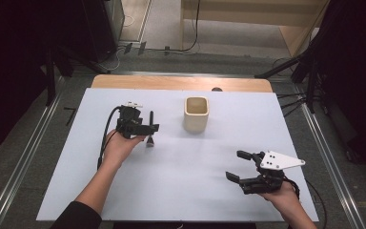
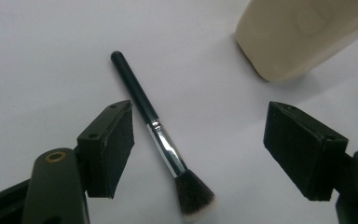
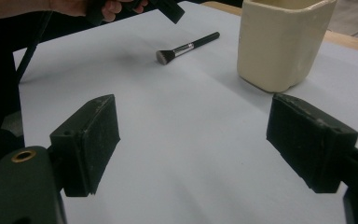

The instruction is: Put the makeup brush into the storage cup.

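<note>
**Black Grippers, Dark Sleeve**

The left gripper (image 1: pixel 143 128) was black throughout, with a small pale plate on top and a black cable looping from its rear. The right gripper (image 1: pixel 238 166) was black too, topped by a grey three-cornered plate dotted with dark screw holes. In both gripper views each jaw ended in a blocky black pad with a small screw hole, carried on an arm bearing a brass-ringed rivet. The person's left forearm showed a dark sleeve (image 1: pixel 78 218) near the elbow.
</note>
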A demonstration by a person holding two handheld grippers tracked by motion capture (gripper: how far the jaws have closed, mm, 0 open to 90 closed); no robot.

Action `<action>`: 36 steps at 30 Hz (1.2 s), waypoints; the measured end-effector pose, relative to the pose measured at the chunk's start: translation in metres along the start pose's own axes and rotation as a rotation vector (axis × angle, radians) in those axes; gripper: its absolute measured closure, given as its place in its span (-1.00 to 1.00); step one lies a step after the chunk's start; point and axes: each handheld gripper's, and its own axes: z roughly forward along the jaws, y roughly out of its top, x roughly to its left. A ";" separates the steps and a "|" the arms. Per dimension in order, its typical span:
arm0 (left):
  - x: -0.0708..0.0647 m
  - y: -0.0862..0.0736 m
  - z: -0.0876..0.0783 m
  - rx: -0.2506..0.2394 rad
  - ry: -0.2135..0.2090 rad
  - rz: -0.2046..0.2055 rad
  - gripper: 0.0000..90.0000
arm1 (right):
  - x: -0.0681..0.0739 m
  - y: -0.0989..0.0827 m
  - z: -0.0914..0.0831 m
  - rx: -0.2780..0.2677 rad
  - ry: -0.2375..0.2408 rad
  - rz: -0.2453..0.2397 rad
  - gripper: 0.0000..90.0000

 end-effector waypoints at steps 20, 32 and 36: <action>0.014 0.032 0.018 0.275 -0.013 -0.090 -0.37 | 0.000 -0.001 0.002 0.012 0.008 0.001 -0.60; 0.024 0.053 0.030 0.485 0.001 -0.115 -0.33 | -0.001 -0.001 0.003 0.018 0.009 0.005 -0.60; 0.026 0.056 0.033 0.474 0.015 -0.148 -0.32 | -0.001 -0.001 0.003 0.019 0.008 0.009 -0.60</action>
